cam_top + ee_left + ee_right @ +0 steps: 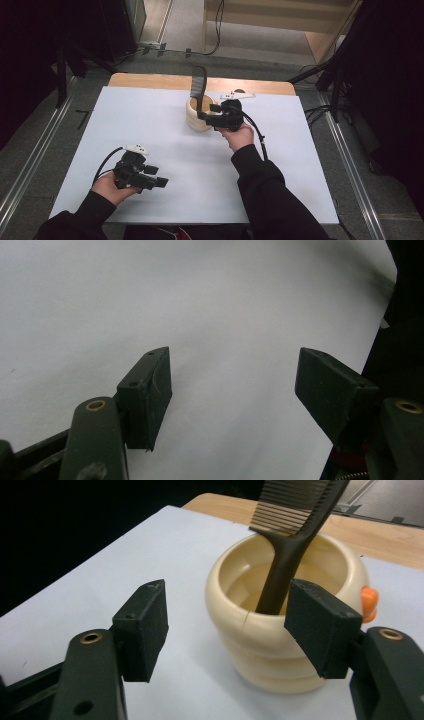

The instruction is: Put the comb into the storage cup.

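**One comb parked in the cup, both grippers empty**

One dark comb (pixel 295 525) stands handle-down, leaning in the cream ribbed cup (pixel 280 645) mid-table. Right gripper (pixel 227 625) released, jaws apart just beside the cup, holding nothing. Left gripper (pixel 232 390) open over the white sheet (pixel 150 300). Comb looks light, stiff, slick plastic; best pinched at the narrow handle above the rim. Cup likely tips easily.

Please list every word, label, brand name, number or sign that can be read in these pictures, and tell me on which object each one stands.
None: no readable text in these pictures.
The cream ribbed round cup bears no lettering on the side shown, only an orange knob.
The dark brown plastic comb standing in it shows no brand mark.
The white sheet covering the table is blank.
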A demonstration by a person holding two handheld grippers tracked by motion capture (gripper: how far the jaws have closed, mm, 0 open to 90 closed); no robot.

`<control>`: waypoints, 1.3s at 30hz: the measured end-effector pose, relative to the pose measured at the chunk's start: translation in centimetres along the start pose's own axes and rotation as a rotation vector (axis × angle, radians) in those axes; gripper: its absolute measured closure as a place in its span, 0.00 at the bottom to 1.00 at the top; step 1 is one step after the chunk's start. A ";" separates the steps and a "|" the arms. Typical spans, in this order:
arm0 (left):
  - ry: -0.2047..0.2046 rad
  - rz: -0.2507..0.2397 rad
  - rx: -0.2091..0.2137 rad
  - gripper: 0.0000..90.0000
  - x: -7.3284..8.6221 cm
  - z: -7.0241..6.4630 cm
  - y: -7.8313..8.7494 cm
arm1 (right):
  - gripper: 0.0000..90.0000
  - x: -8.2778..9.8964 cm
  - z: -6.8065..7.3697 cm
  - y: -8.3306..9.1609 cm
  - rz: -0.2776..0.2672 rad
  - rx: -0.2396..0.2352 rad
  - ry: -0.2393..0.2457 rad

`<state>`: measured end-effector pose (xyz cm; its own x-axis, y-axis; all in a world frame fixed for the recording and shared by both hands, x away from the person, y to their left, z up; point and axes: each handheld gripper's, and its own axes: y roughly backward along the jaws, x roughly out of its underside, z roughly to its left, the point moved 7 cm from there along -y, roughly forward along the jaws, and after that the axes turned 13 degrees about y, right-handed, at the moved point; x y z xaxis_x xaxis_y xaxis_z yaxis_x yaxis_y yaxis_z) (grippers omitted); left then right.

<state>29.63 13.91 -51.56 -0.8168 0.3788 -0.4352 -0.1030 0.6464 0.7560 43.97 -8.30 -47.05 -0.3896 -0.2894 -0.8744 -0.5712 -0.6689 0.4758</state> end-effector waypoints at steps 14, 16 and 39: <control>0.004 -0.005 -0.003 0.35 0.0 0.3 0.1 | 0.29 1.2 2.7 1.8 0.017 -0.099 0.042; 0.004 -0.008 -0.003 0.35 -0.1 0.3 0.2 | 0.29 1.6 2.9 2.0 0.046 -0.095 0.044; 0.008 -0.016 0.000 0.35 -0.2 0.5 0.4 | 0.29 5.7 2.9 6.6 0.157 -0.103 0.067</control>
<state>30.06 14.41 -51.41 -0.8194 0.3632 -0.4434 -0.1160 0.6525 0.7488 35.86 -12.34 -48.62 -0.4177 -0.4384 -0.7959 -0.4290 -0.6770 0.5980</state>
